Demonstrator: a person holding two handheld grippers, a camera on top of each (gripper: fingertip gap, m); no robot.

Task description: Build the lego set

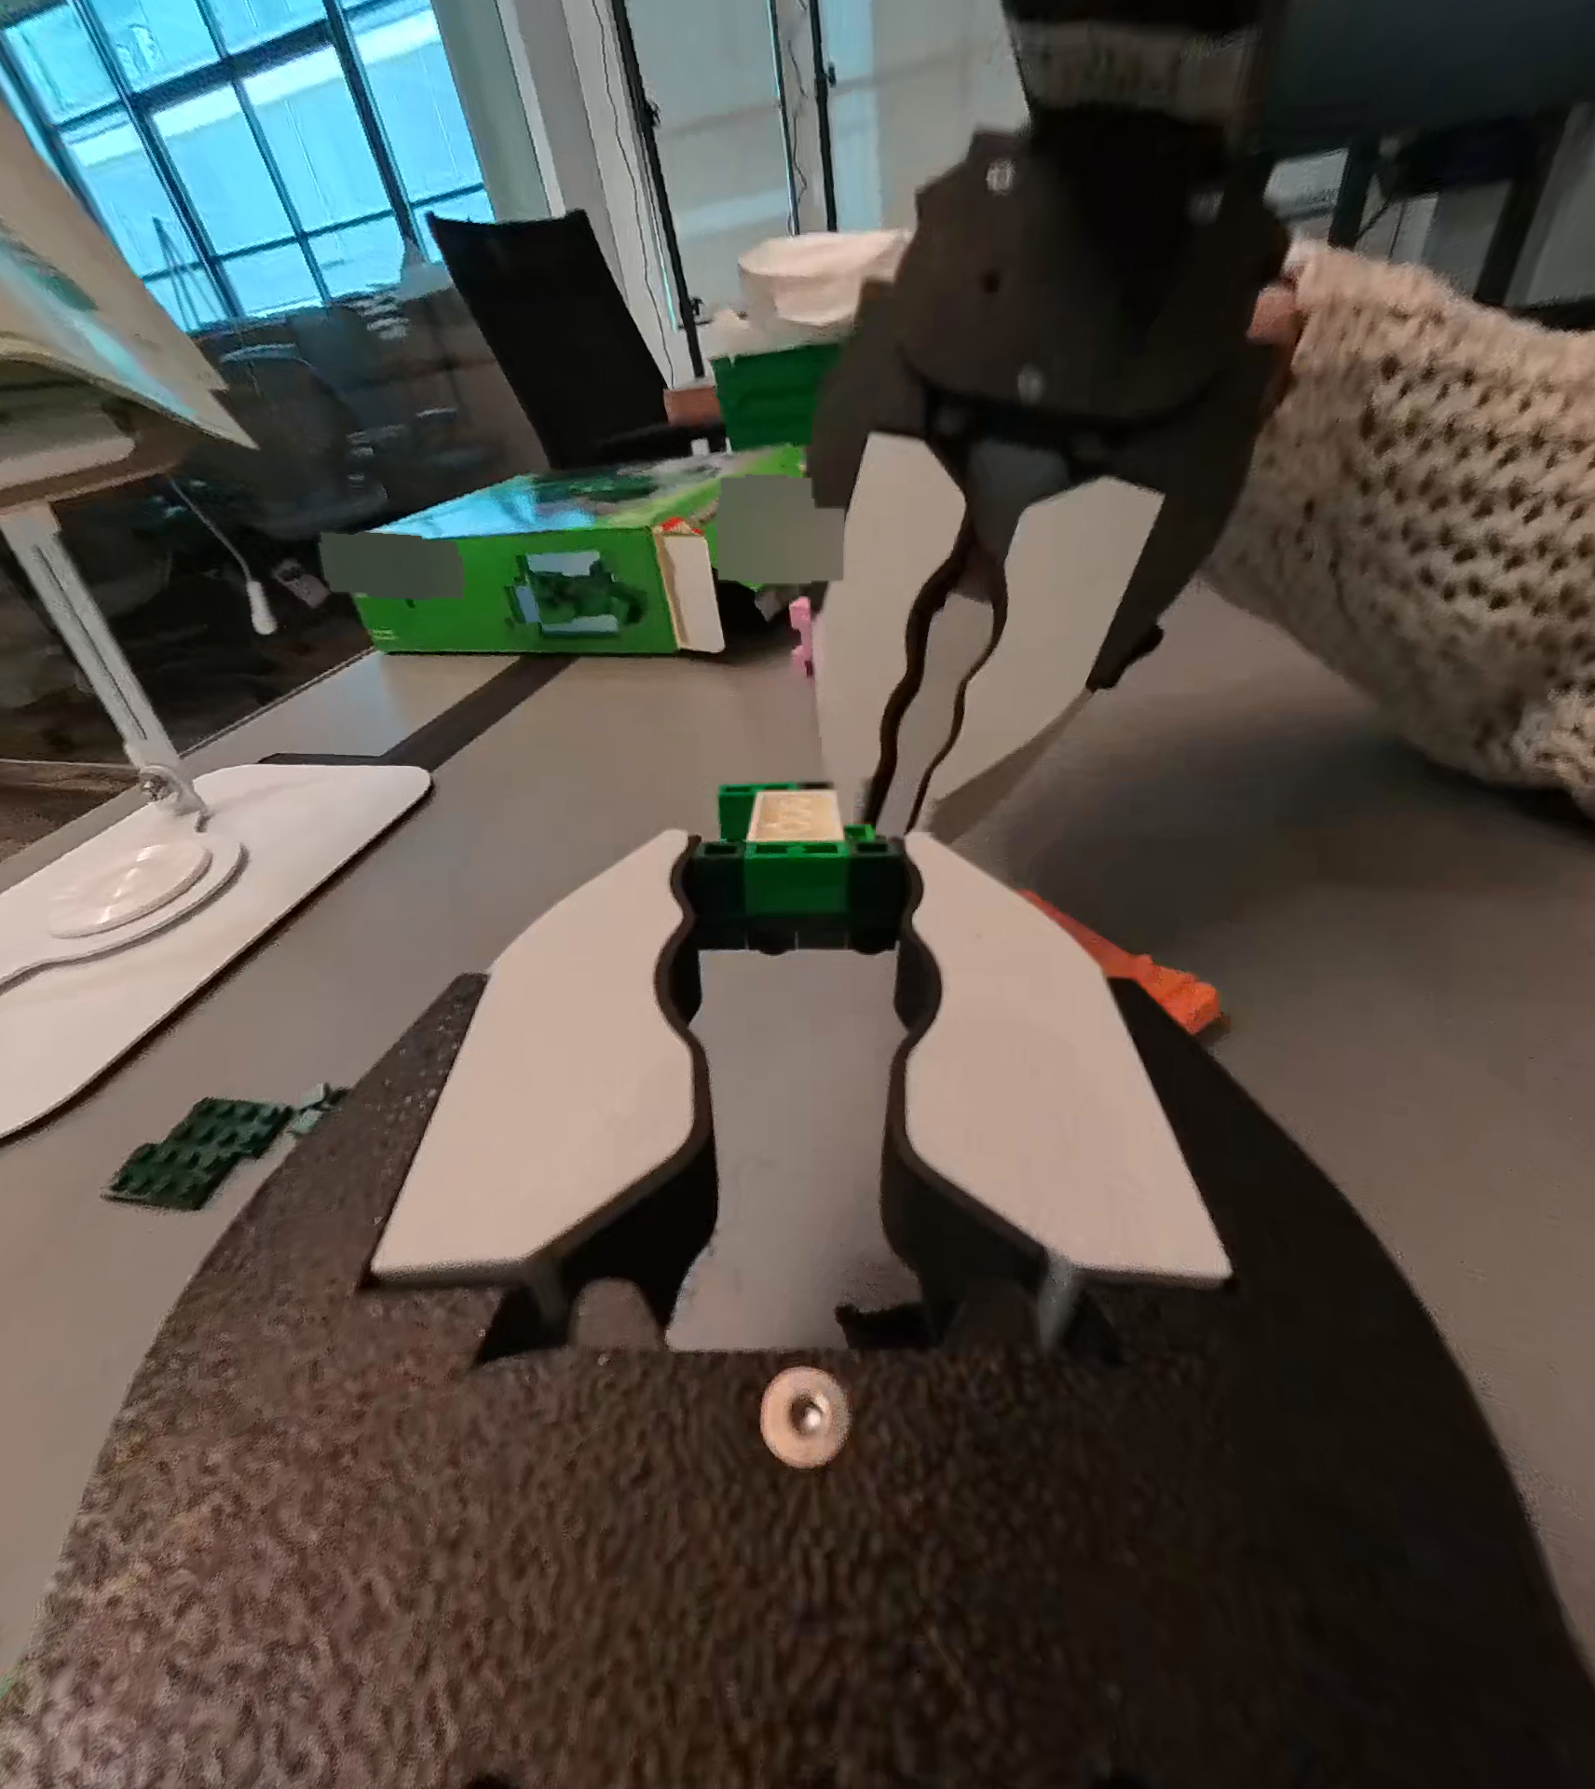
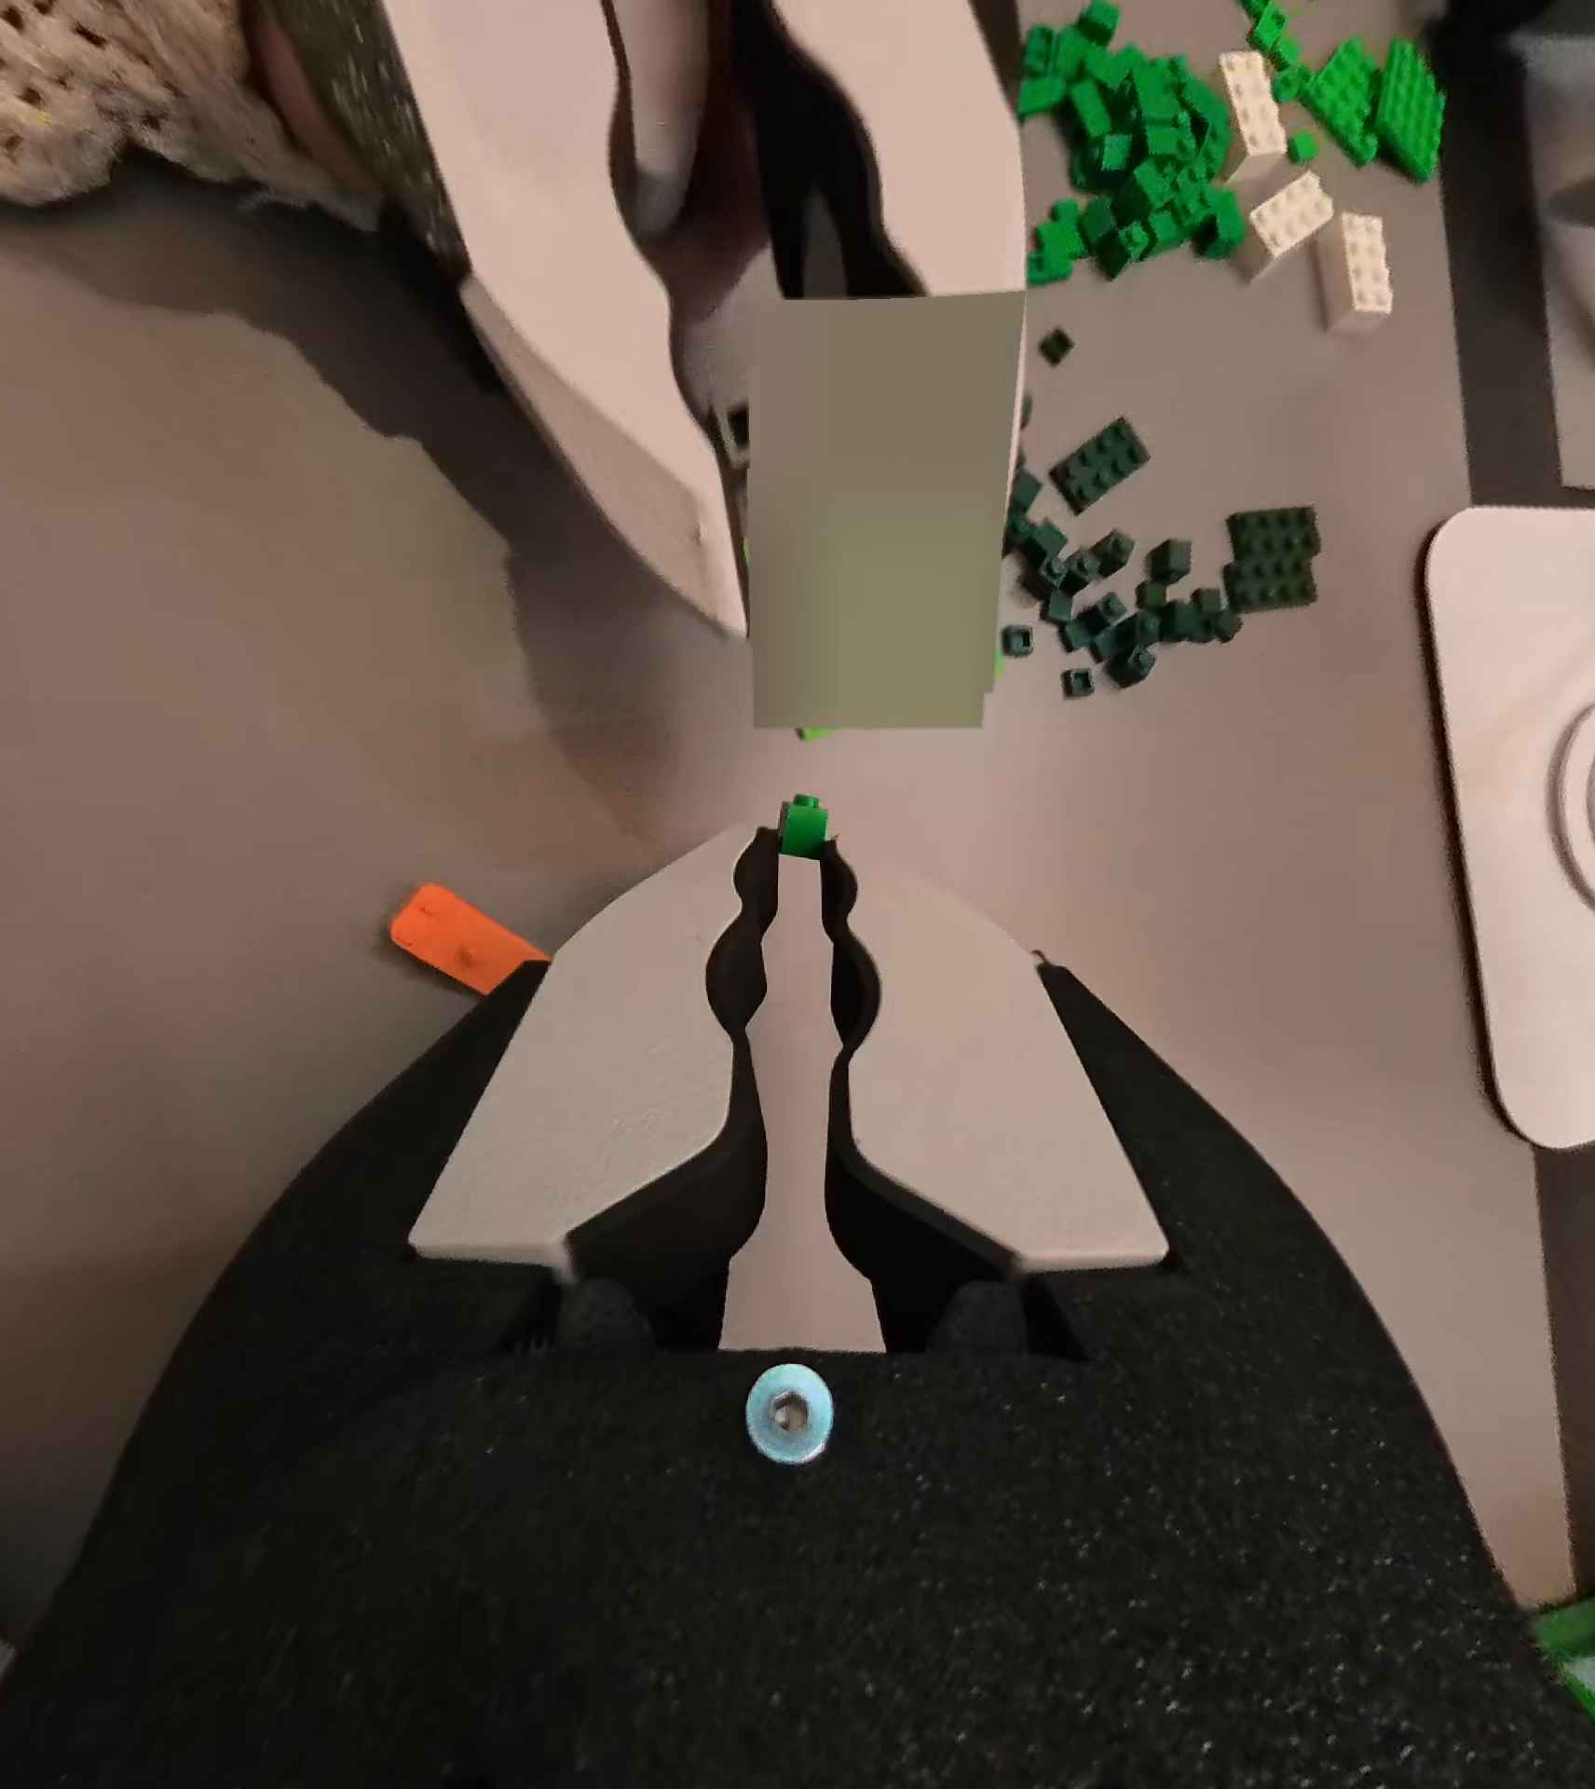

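Two claws meet over the grey matte tabletop point(image 1: 1258, 949). From the left wrist view, the left gripper point(image 1: 798, 895), with pale flat fingers and black wavy inner pads, is clamped at a middling width on a small green-and-dark-green brick assembly point(image 1: 798, 886) that carries a cream-coloured studded brick point(image 1: 796, 815) on top. The right gripper point(image 1: 890, 813) comes down from twelve o'clock, its tips touching or just beside the assembly's far right corner; a cream open-knit sleeve point(image 1: 1471, 581) lies at two o'clock.

From the right wrist view, the right gripper point(image 2: 798, 842) is drawn narrow, pinching a tiny bright green single-stud brick point(image 2: 803, 831) at its tips. The left gripper's fingers point(image 2: 581, 339) reach in from eleven o'clock, partly hidden by a patch.

Loose bricks lie at one o'clock: a bright green brick pile point(image 2: 1132, 184), several white oblong bricks point(image 2: 1297, 213), and nearer, a dark green brick scatter point(image 2: 1132, 591). An orange flat plastic tool point(image 2: 460, 937) lies at nine o'clock, and a white rounded stand base point(image 2: 1510, 871) at three o'clock. A green cardboard box point(image 1: 532, 571) lies at eleven o'clock in the left view.
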